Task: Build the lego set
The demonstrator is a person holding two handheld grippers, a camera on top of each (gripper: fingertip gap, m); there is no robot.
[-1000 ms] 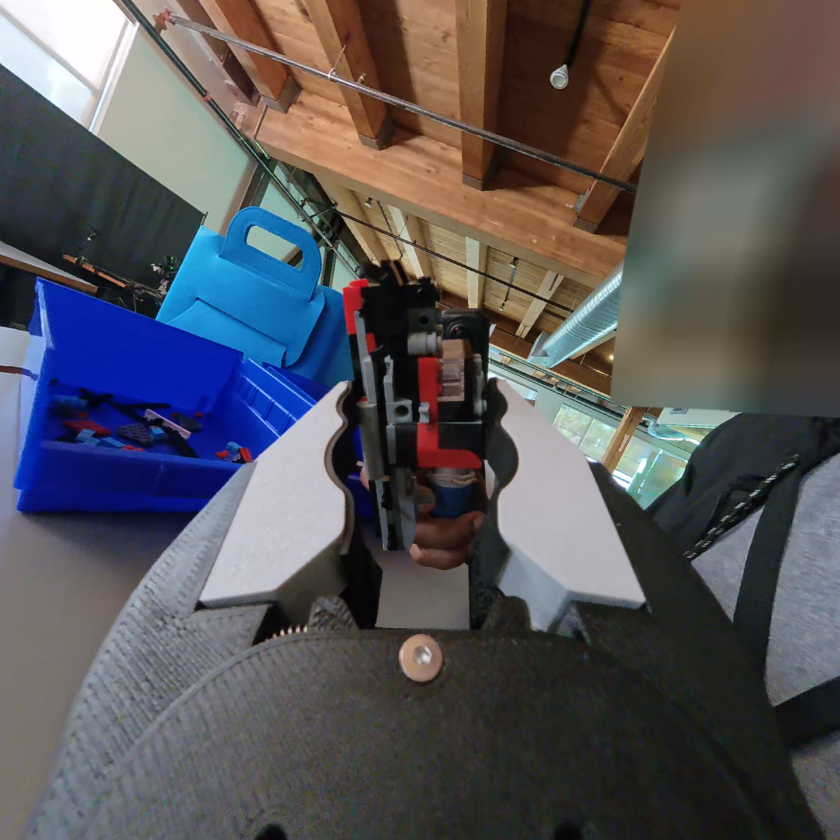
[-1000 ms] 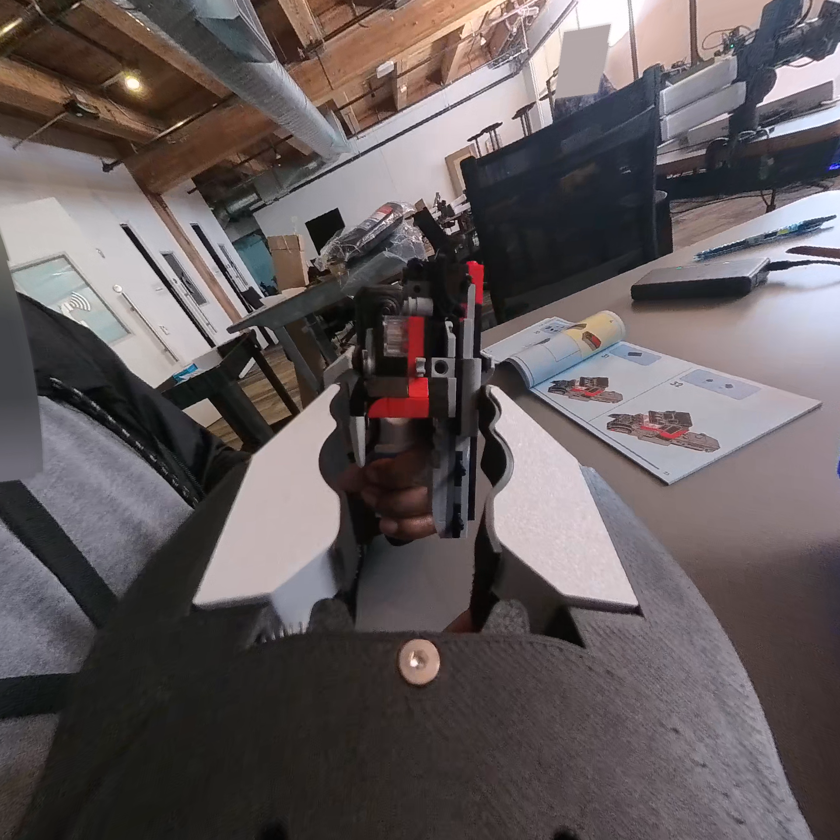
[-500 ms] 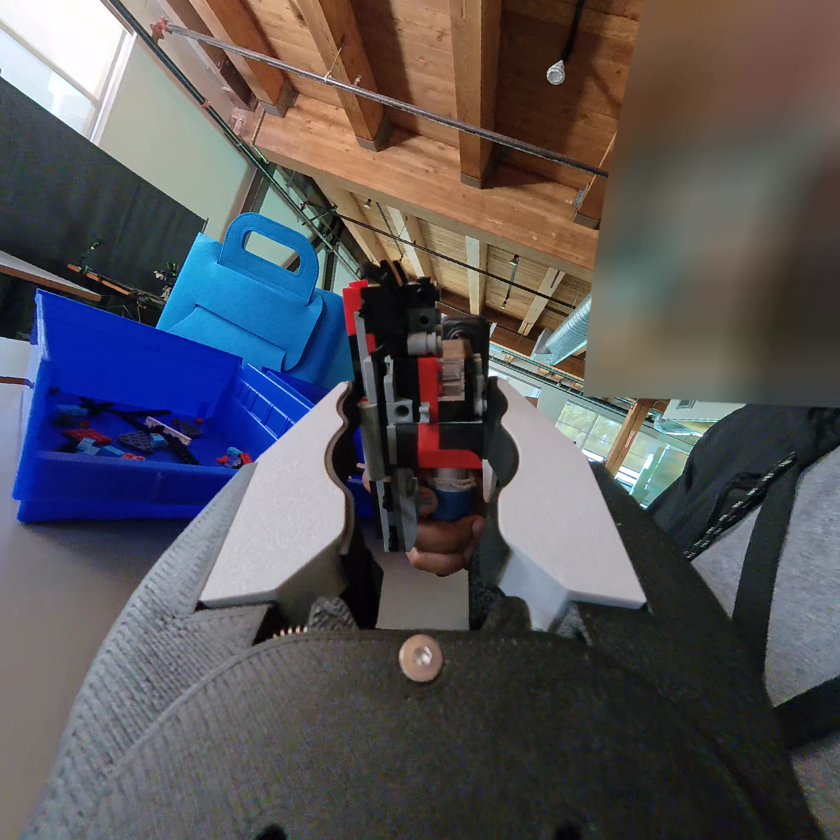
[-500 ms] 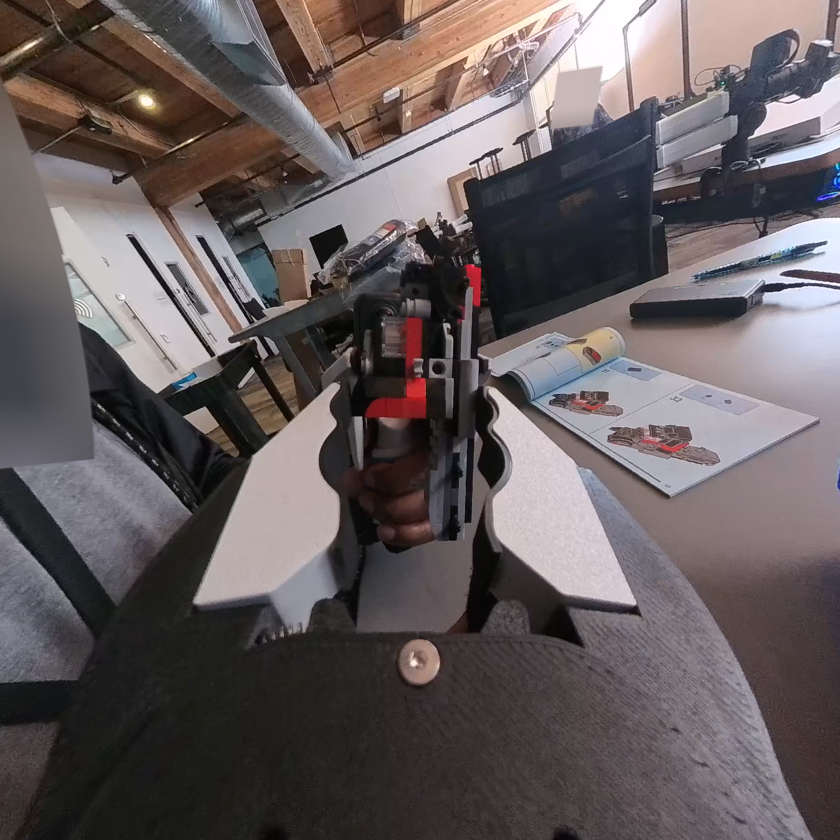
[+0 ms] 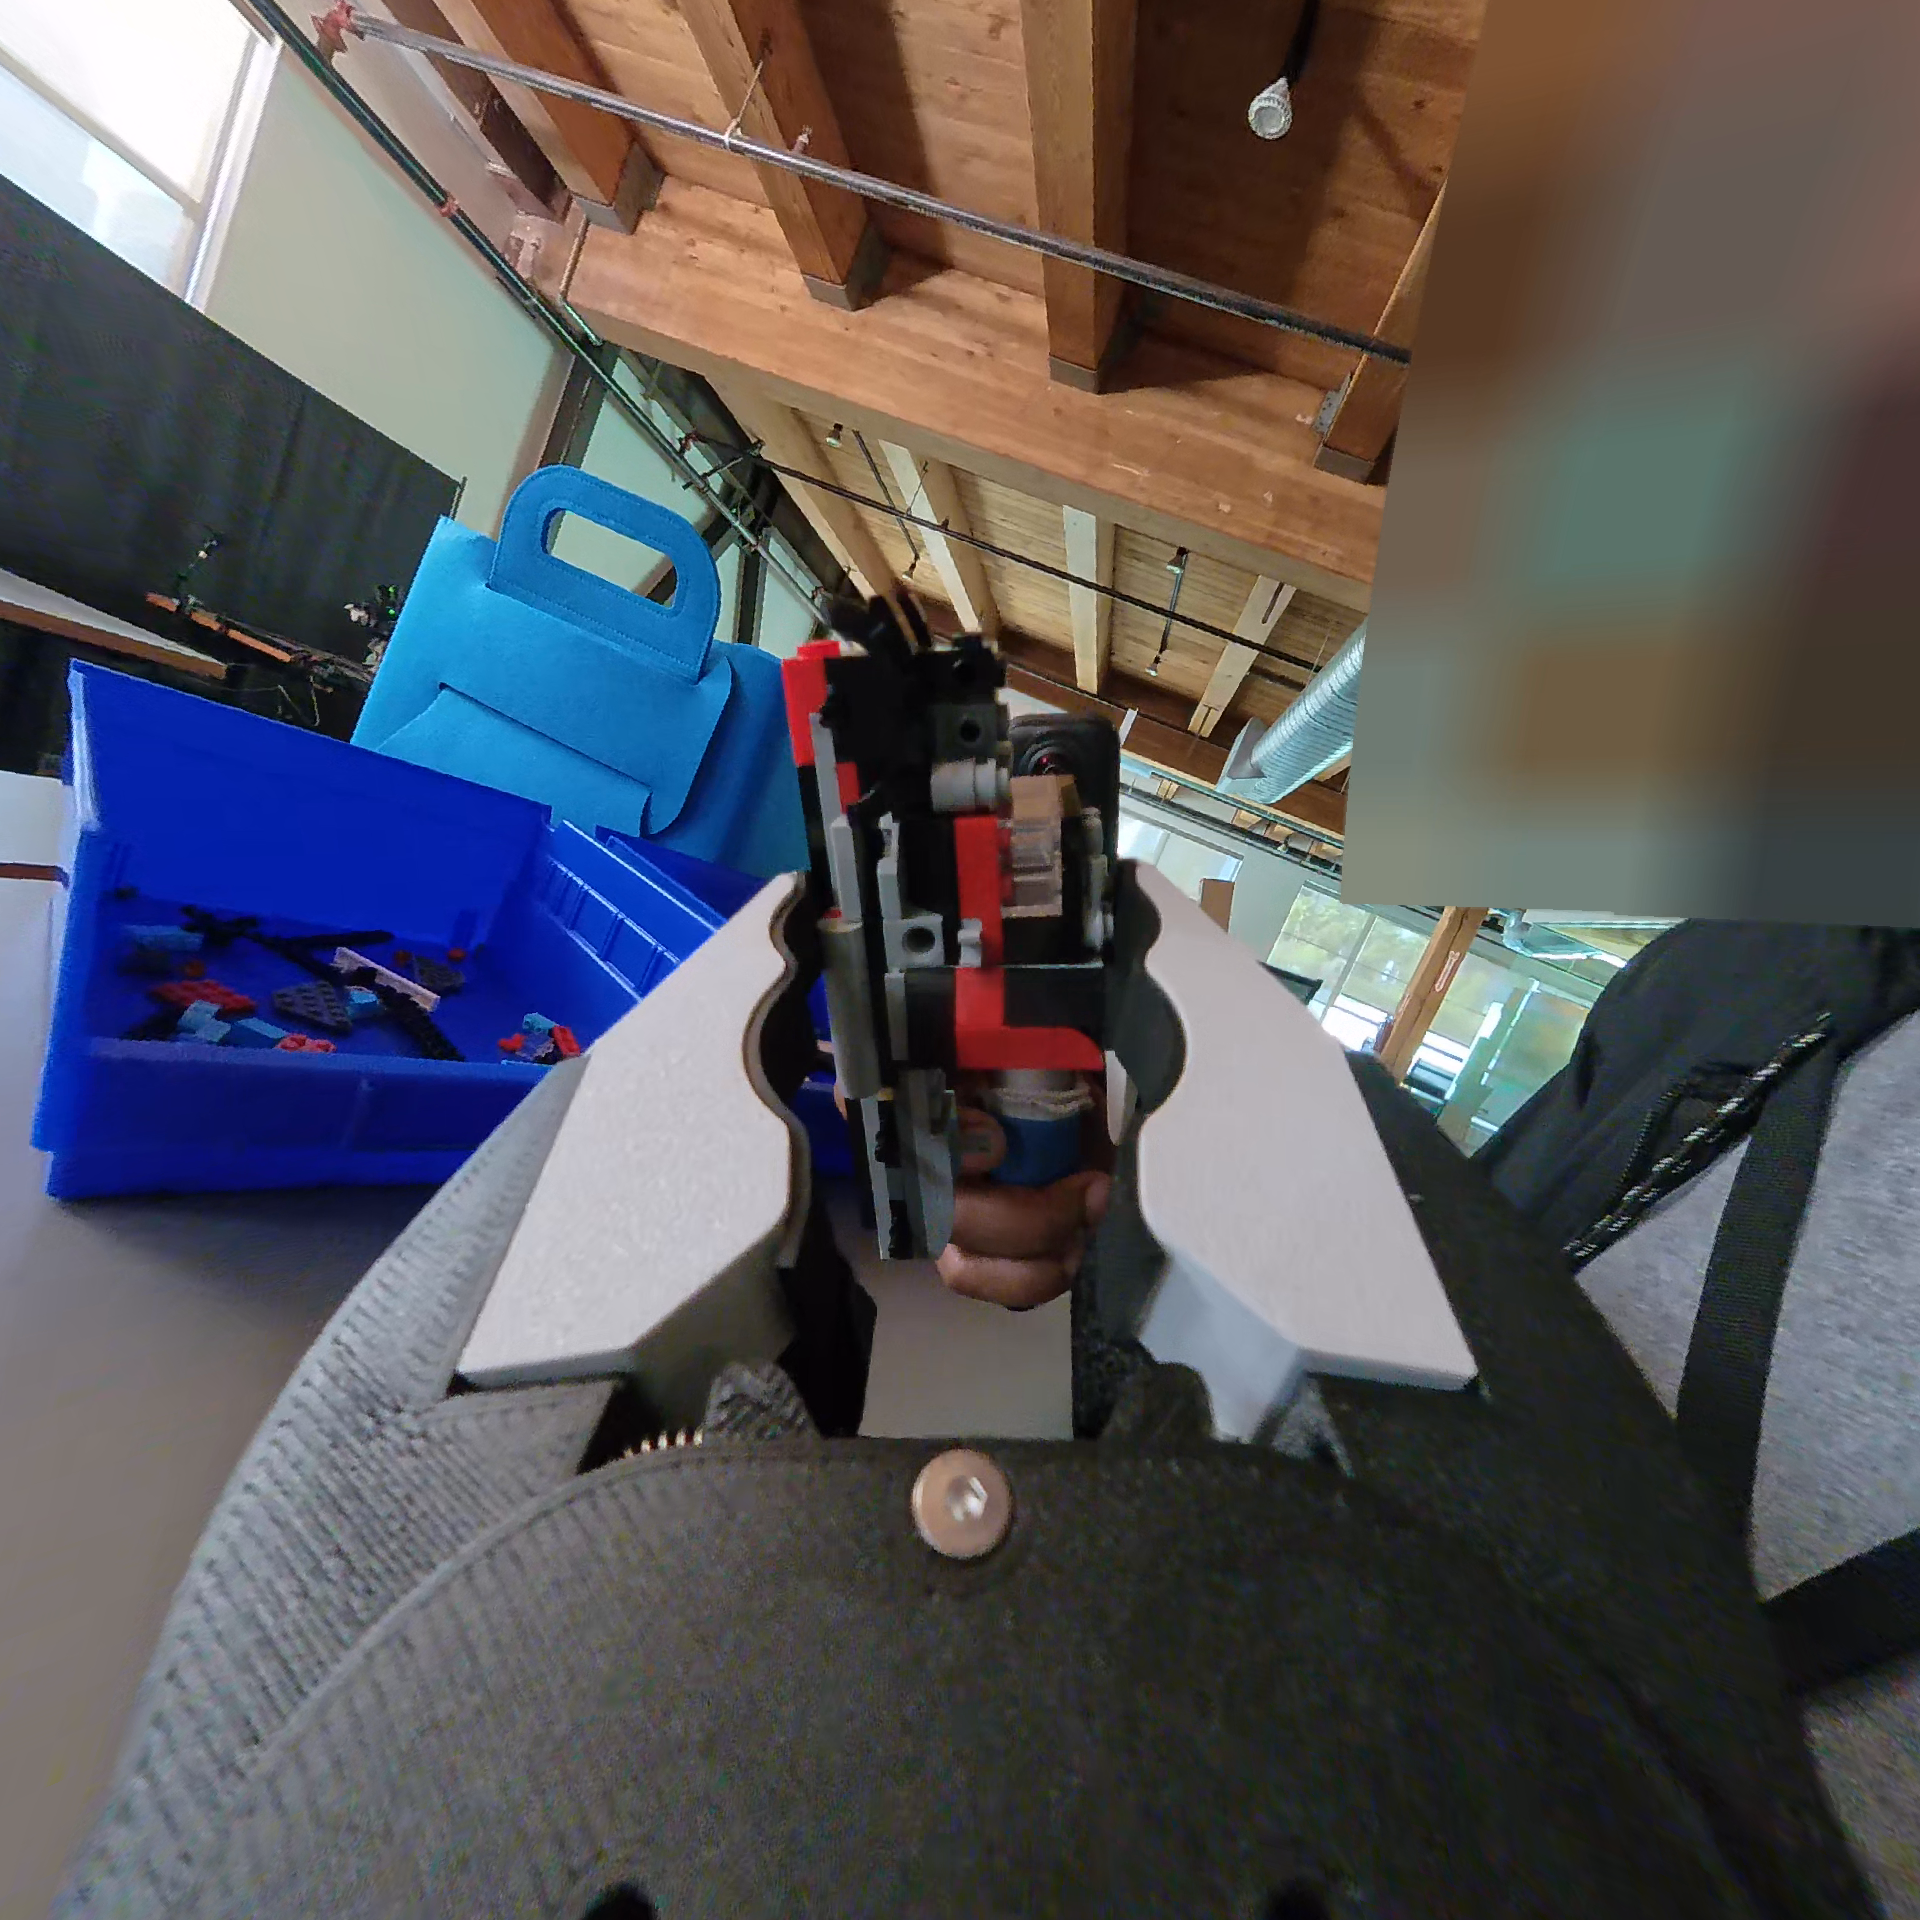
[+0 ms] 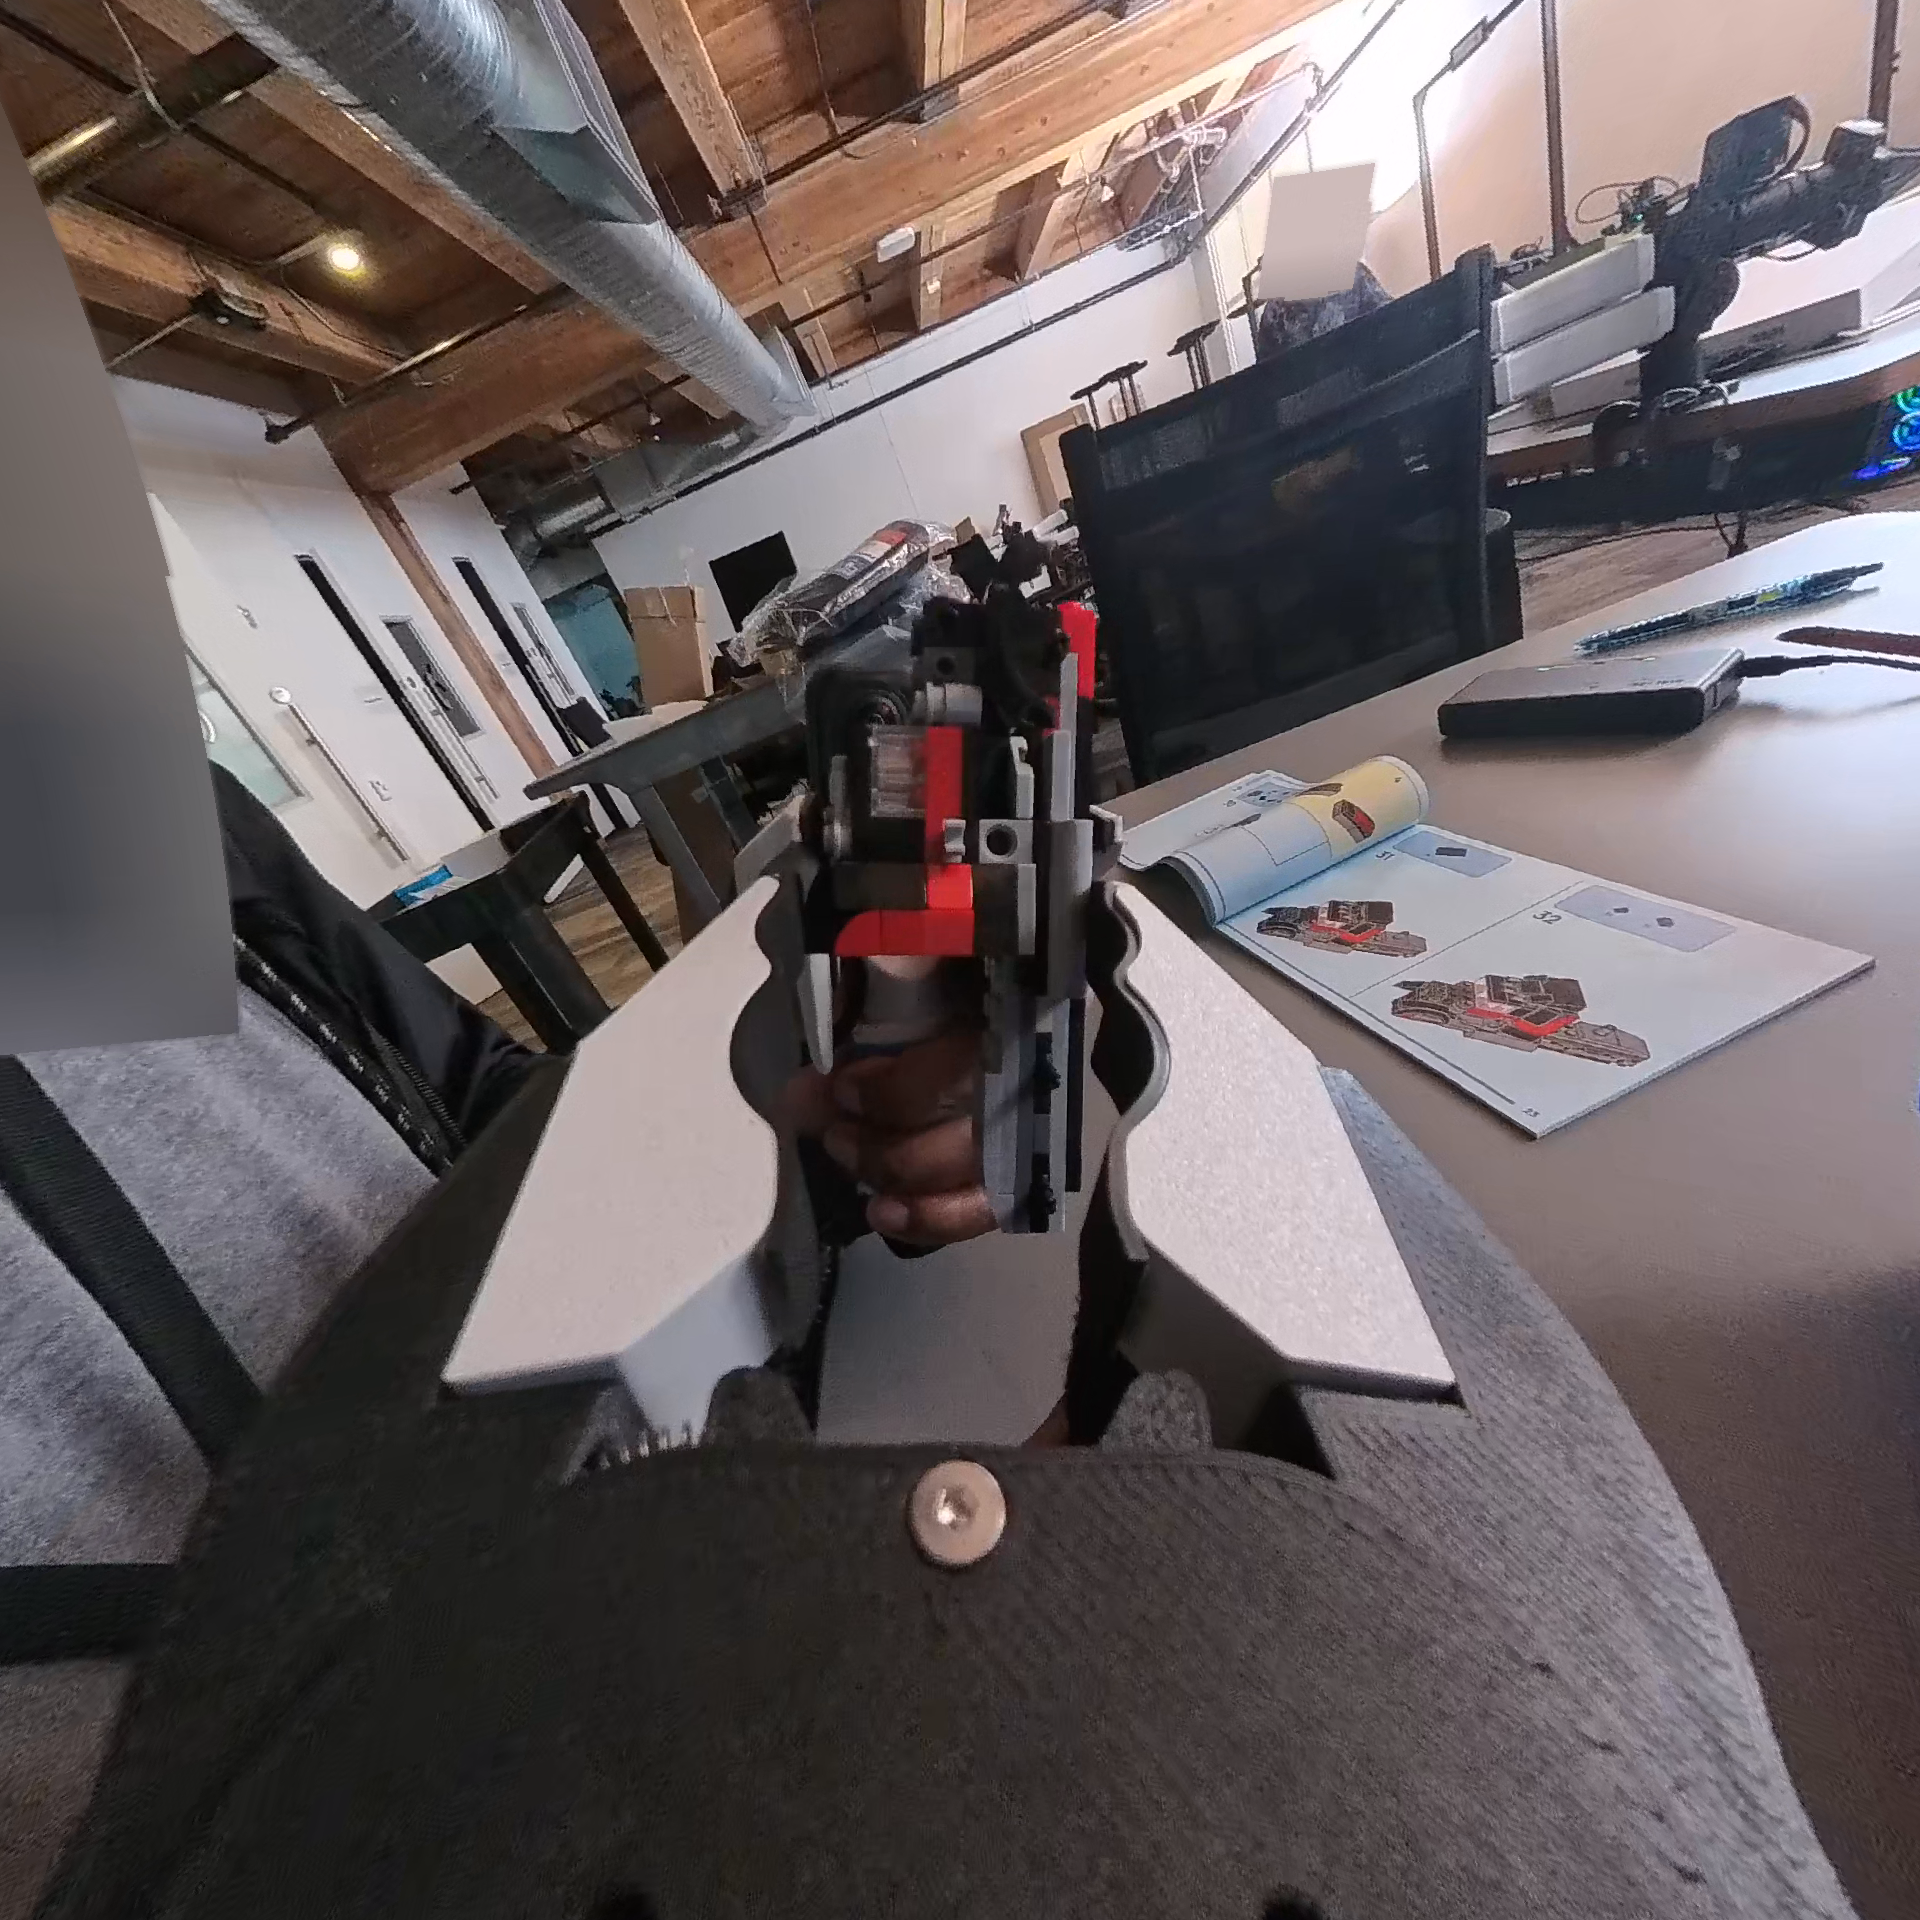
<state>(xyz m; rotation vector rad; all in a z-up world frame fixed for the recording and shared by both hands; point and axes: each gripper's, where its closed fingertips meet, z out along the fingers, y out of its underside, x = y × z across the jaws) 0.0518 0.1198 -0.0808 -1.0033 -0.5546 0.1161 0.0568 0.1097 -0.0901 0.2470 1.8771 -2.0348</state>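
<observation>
A partly built lego model of black, red and grey bricks is held upright in the air between my two grippers, which face each other. My left gripper is shut on it, with the jaws at its two sides. My right gripper is shut on the same model from the opposite side. The other gripper's camera shows behind the model in each view. A hand shows below the model. The open instruction booklet lies on the table to the right.
A blue bin with several loose lego pieces stands on the grey table at the left, with a blue felt bag behind it. A black power bank and a black chair are beyond the booklet.
Both grippers keep their hold on the model. The pair has shifted and tilted only slightly, so the background moved a little in both views.
</observation>
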